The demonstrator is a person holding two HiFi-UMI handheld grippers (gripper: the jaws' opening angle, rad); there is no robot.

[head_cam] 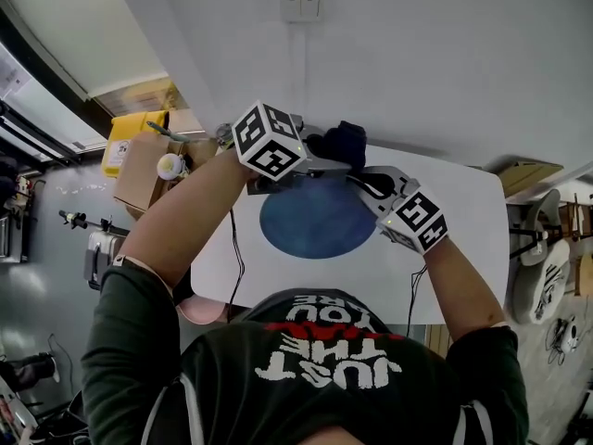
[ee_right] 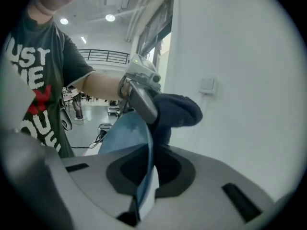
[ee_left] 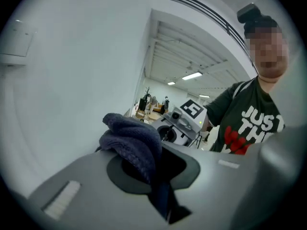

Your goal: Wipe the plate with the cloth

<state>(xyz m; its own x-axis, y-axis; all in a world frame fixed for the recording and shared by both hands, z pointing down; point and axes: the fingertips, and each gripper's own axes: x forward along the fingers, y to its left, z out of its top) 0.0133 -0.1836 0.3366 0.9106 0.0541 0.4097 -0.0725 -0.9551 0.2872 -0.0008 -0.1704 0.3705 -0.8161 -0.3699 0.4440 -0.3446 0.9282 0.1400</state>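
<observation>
A round blue plate [head_cam: 315, 219] is over the white table [head_cam: 463, 248], and my right gripper [head_cam: 363, 185] is shut on its right rim. In the right gripper view the plate [ee_right: 127, 133] runs edge-on between the jaws of that gripper [ee_right: 144, 176]. My left gripper [head_cam: 324, 156] is shut on a bunched dark blue cloth [head_cam: 343, 142] at the plate's far edge. The left gripper view shows the cloth [ee_left: 134, 145] bulging out of that gripper [ee_left: 148, 171], with the right gripper [ee_left: 184, 121] beyond it. From the right gripper view, the cloth [ee_right: 177, 110] sits against the plate's upper rim.
A wall with a light switch [head_cam: 301, 7] rises just behind the table. A cardboard box [head_cam: 139, 170] and a yellow container [head_cam: 130, 137] stand off the table's left end. A white chair [head_cam: 547, 276] is at the right.
</observation>
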